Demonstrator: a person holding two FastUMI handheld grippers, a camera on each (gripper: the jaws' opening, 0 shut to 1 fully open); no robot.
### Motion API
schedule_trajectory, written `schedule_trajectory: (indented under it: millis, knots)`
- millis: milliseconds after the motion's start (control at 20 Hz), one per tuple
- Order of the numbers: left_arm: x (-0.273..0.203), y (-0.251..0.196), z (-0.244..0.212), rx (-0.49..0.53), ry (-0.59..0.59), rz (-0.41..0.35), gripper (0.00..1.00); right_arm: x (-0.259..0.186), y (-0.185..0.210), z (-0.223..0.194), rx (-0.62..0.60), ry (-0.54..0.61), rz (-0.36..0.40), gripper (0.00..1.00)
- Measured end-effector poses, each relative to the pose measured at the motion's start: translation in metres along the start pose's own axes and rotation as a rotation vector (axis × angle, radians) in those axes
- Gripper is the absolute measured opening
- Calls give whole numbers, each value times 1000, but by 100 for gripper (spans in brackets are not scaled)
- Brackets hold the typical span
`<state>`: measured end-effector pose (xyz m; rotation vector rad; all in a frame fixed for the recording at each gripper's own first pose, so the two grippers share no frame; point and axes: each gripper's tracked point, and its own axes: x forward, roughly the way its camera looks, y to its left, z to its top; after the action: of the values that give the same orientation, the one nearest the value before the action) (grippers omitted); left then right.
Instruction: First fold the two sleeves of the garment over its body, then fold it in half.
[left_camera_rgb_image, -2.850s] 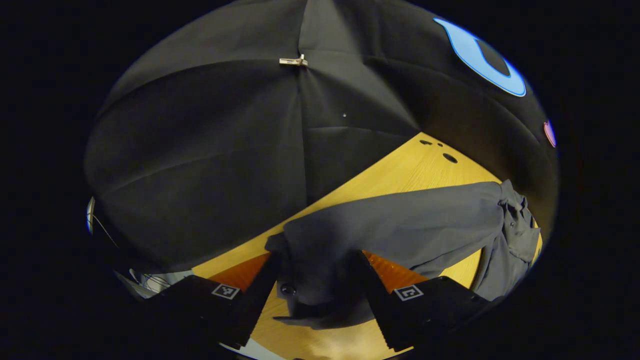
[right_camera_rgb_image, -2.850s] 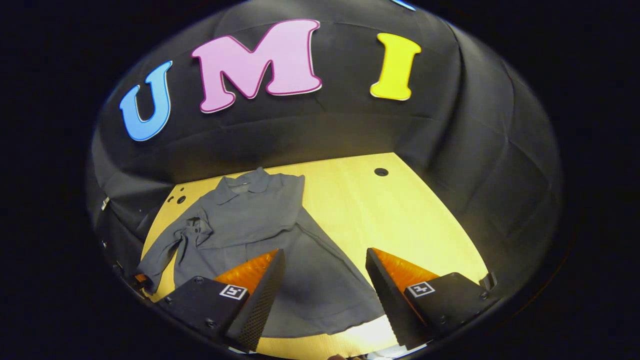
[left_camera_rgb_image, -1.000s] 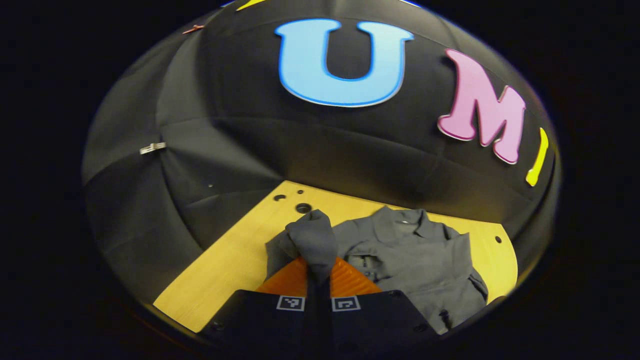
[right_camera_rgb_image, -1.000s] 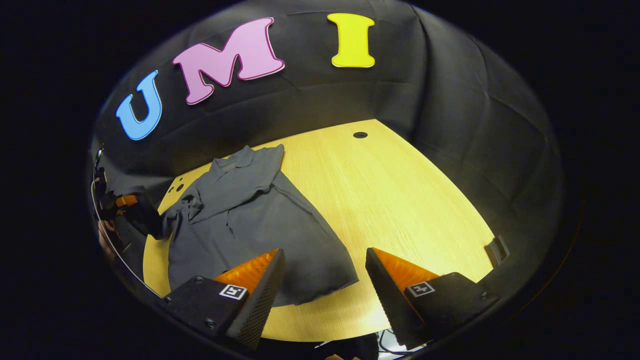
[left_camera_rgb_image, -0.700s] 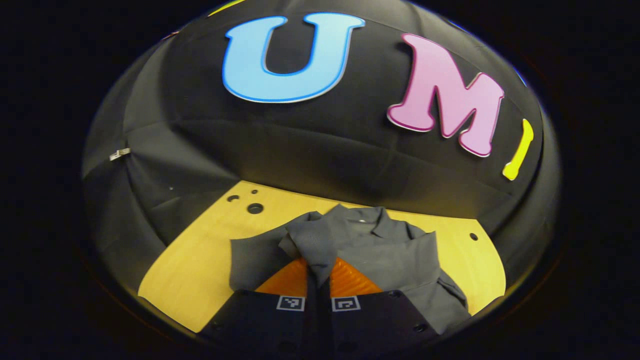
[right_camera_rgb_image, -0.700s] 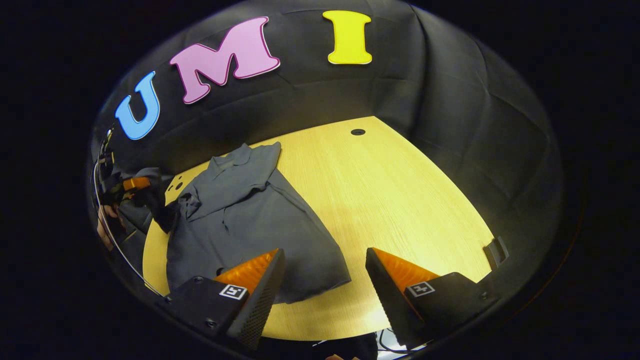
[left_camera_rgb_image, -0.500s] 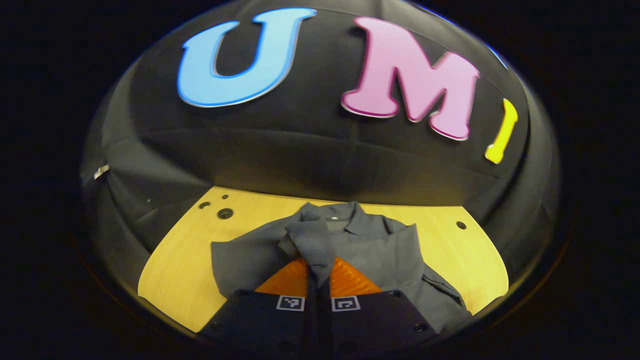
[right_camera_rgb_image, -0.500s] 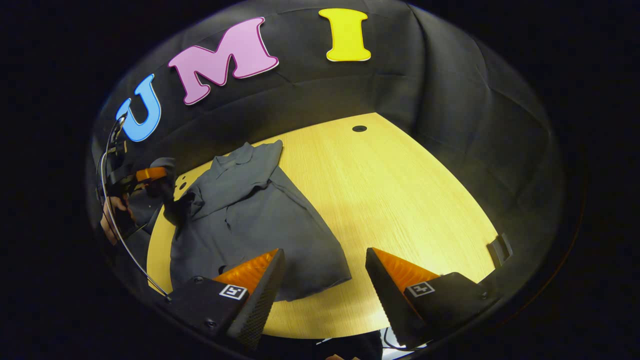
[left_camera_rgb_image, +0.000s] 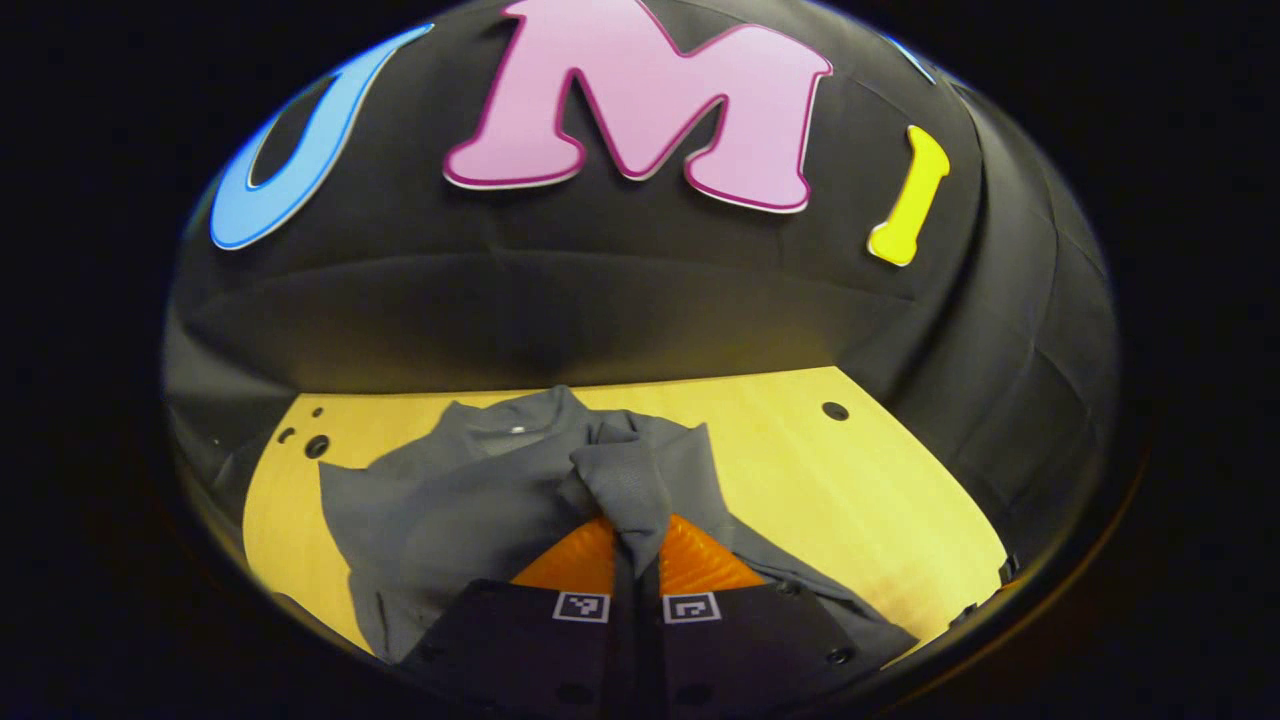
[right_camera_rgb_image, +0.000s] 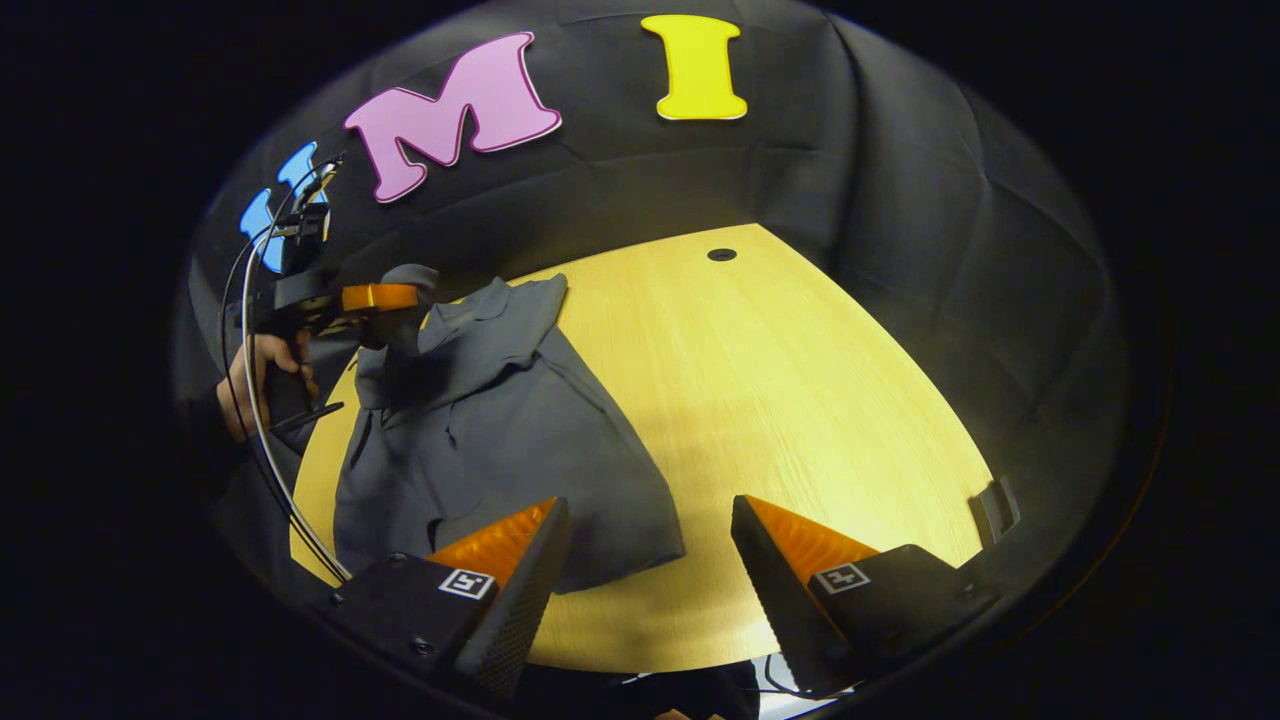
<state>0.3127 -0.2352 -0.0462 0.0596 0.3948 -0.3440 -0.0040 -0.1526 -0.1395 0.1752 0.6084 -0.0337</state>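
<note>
Left tool (left_camera_rgb_image: 635, 535): both fingers are pressed together on the cuff end of a sleeve (left_camera_rgb_image: 625, 485) of the grey garment (left_camera_rgb_image: 470, 500). In the left gripper view the pinched cloth rises from between the fingers at 6 o'clock and bunches just above them. In the right gripper view this same tool (right_camera_rgb_image: 395, 298) appears at 9 to 10 o'clock, held by a hand (right_camera_rgb_image: 255, 380) with a cable looping below it. It is raised above the table (right_camera_rgb_image: 800, 400), and the sleeve (right_camera_rgb_image: 400, 335) hangs from it down to the shoulder region of the garment.

Garment: in the right gripper view the garment (right_camera_rgb_image: 500, 440) lies on the table toward 8 o'clock, collar (right_camera_rgb_image: 495, 300) pointing to 11 o'clock and hem toward 6 o'clock. The body lies mostly flat with some creases. In the left gripper view the collar (left_camera_rgb_image: 510, 425) lies just above centre, with the held sleeve crossing in front of the garment body.

Right tool (right_camera_rgb_image: 650, 560): the fingers stand well apart at 6 o'clock in the right gripper view, with nothing between them. The near finger overlaps the hem edge of the garment in the view; whether it touches the cloth cannot be told.

Table: the wooden surface is bare from centre toward 3 o'clock. A round hole (right_camera_rgb_image: 721, 254) sits near its far edge at 12 o'clock.
</note>
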Motion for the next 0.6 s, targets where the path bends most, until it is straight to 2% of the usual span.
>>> schedule_trajectory:
  millis: [350,450,550,600]
  knots:
    - [43,-46,-16,40,70,-52,5,-4,-40,6,67,-8,-76,99]
    - [48,-56,-20,69,82,-75,9,-2,-47,8,98,-7,-91,99]
    - [47,-62,-19,87,79,-104,23,9,-49,7,113,3,-85,99]
    - [43,-66,-17,88,64,-125,35,15,-47,7,111,5,-79,99]
